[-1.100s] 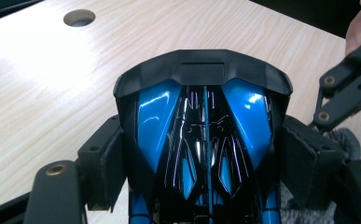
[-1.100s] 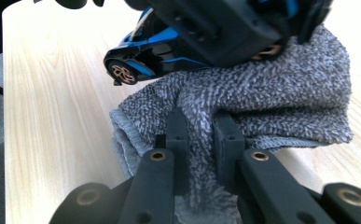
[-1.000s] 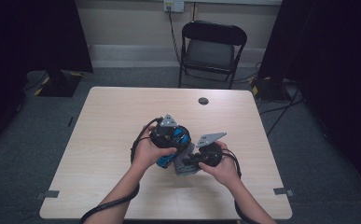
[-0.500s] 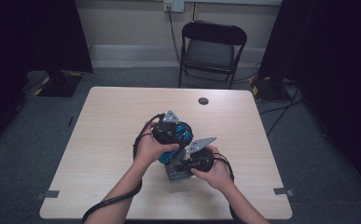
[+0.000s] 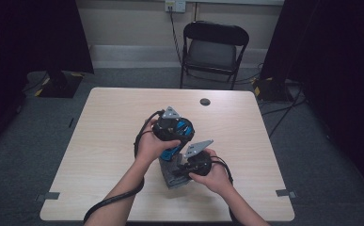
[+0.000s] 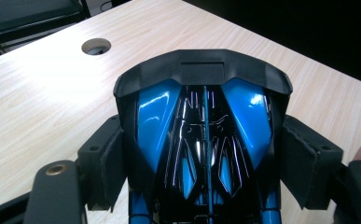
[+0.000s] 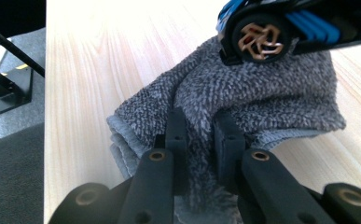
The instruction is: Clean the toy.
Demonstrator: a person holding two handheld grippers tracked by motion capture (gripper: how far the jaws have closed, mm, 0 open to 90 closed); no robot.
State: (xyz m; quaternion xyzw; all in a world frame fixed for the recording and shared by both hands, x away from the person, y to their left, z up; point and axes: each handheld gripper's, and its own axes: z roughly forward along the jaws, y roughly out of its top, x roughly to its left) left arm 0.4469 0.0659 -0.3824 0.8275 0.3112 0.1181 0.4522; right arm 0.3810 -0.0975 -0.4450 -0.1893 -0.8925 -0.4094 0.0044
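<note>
Tabletop (image 5: pixel 99 141); toy car (image 6: pixel 204 140) nose cut off

Counted around the table (image 5: pixel 99 141): one blue-and-black toy car (image 6: pixel 204 140) and one grey towel (image 7: pixel 243 98) on it, toward the near edge. One cable hole (image 5: pixel 205 101) near the far edge. Two grippers above it: left gripper (image 5: pixel 172 129), right gripper (image 5: pixel 193 162). One folding chair (image 5: pixel 215 47) beyond the far edge.
</note>
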